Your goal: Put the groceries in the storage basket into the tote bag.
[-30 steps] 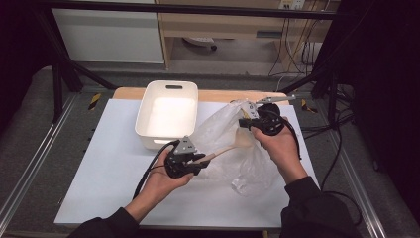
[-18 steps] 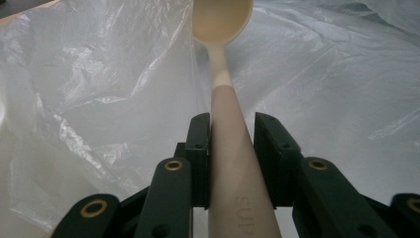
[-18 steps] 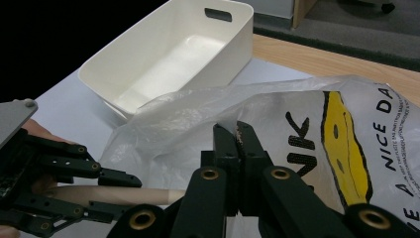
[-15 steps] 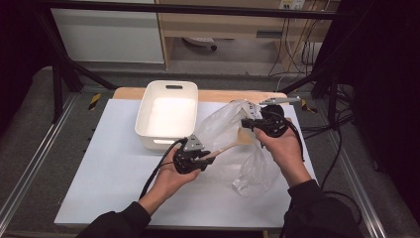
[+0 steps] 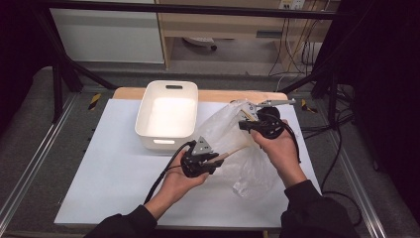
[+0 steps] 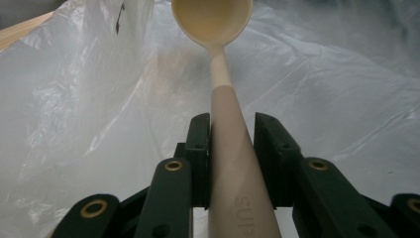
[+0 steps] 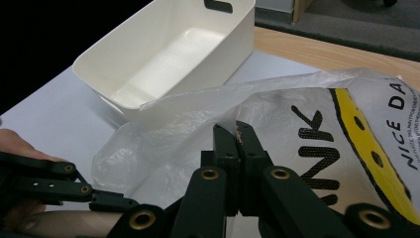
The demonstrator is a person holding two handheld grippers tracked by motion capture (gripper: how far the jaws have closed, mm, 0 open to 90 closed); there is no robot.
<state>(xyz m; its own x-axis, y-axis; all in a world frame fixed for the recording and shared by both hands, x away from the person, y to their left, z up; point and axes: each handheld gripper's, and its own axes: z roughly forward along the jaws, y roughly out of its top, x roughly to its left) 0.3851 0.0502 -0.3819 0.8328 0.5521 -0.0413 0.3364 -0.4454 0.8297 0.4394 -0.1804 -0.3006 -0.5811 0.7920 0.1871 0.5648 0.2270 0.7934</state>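
**Spoon going into a plastic bag: handling assessment**

We find the left gripper (image 5: pixel 218 159) clenched on the handle of a pale spoon (image 6: pixel 224 94), the jaws pressing both sides of the thick lower shaft. The bowl of the spoon points forward into the clear plastic bag (image 5: pixel 247 148), which lies on the right half of the desk (image 5: pixel 99 173), just beside the white tub (image 5: pixel 168 115).

The right gripper (image 7: pixel 237 136) has its jaws shut on a fold of the bag's rim, holding the mouth lifted above the desk.

We judge the spoon to be light, stiff and smooth. The handle tapers towards the neck, so a grip there could slide. The present hold on the broad part looks sound, and we would keep it there.

The bag we judge very light, soft and slippery. It will crumple, cling and collapse if the rim is let go. The thin film could tear under a hard pull. The best hold is a bunched fold at the rim, as now. The bag's lower part rests slack on the desk and will not resist the spoon.
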